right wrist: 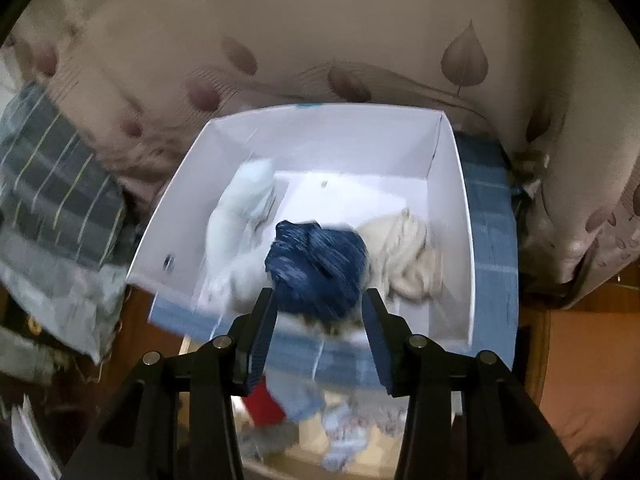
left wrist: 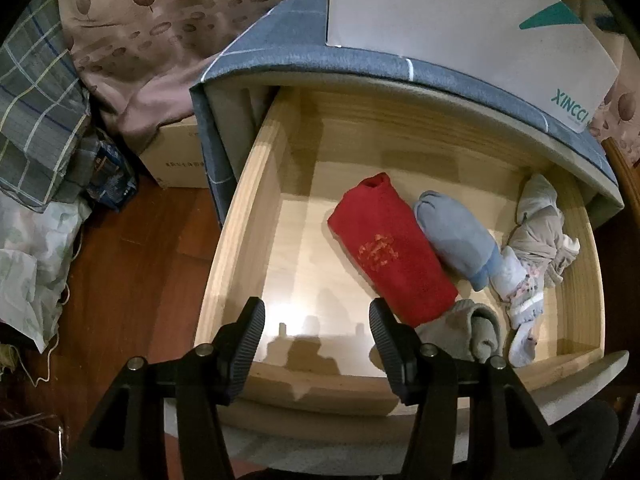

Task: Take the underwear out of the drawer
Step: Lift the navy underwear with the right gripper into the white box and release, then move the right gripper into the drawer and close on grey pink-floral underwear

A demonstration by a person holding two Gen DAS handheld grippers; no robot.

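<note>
An open wooden drawer [left wrist: 236, 216] holds a rolled red underwear [left wrist: 392, 248], a blue-grey roll [left wrist: 456, 232], a beige bundle [left wrist: 540, 236] and grey socks [left wrist: 476, 328]. My left gripper [left wrist: 317, 306] hangs open and empty over the drawer's front left. In the right wrist view, my right gripper [right wrist: 319, 294] is over a white box [right wrist: 452, 208]. Its jaws stand apart around a blurred dark blue underwear roll [right wrist: 316, 264], and the pads do not seem to press it. A white garment [right wrist: 240, 232] and a cream one [right wrist: 404, 252] lie in the box.
The white box sits on the blue-grey cloth-covered cabinet top [left wrist: 360, 60]. Leaf-print bedding [right wrist: 360, 40] lies behind it, plaid cloth [left wrist: 40, 120] at the left. A cardboard box [left wrist: 176, 156] stands on the wooden floor [left wrist: 140, 260] beside the drawer.
</note>
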